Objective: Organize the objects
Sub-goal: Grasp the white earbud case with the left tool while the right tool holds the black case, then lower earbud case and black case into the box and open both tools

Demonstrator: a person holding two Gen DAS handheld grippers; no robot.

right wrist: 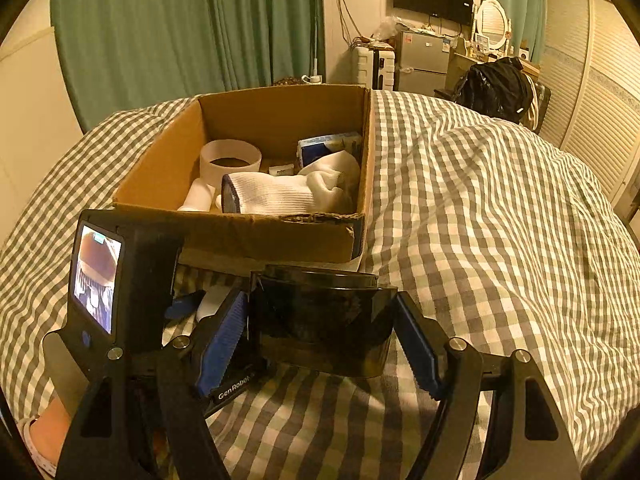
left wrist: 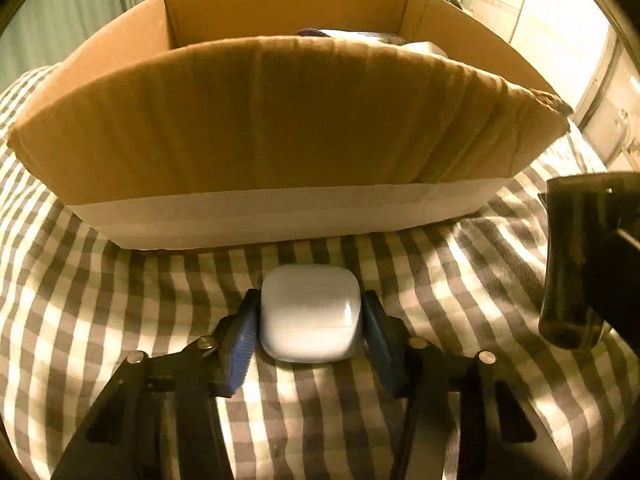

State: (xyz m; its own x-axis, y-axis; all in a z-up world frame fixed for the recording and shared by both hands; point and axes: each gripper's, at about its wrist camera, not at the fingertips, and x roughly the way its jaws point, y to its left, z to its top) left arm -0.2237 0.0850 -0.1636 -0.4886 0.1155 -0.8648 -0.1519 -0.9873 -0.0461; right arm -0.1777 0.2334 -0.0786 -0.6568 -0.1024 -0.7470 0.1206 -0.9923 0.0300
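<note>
My left tongs [left wrist: 310, 326] point down at the bed [left wrist: 460, 280], and their blue pads [left wrist: 240, 344] are clamped on both sides of a white case [left wrist: 310, 316] that lies on the checked cover just in front of the box [left wrist: 280, 120]. The case sits flat on the cover, near the box's front wall but apart from it.

My right tongs [right wrist: 320, 332] are clamped on a dark, glossy container [right wrist: 324, 320]; its left side presses against the left pad [right wrist: 224, 340], and the right pad [right wrist: 416, 348] stands at its other edge, though I cannot tell for sure that it touches there. The container hangs over the cover, in front of the box's near right corner.

The box stands open on the bed. Inside it I see a white sock [right wrist: 296, 192] along the front, a white ring [right wrist: 230, 160] behind it to the left, a small white tube [right wrist: 198, 196] at the left front, and a blue packet [right wrist: 328, 146] at the back right.
</note>
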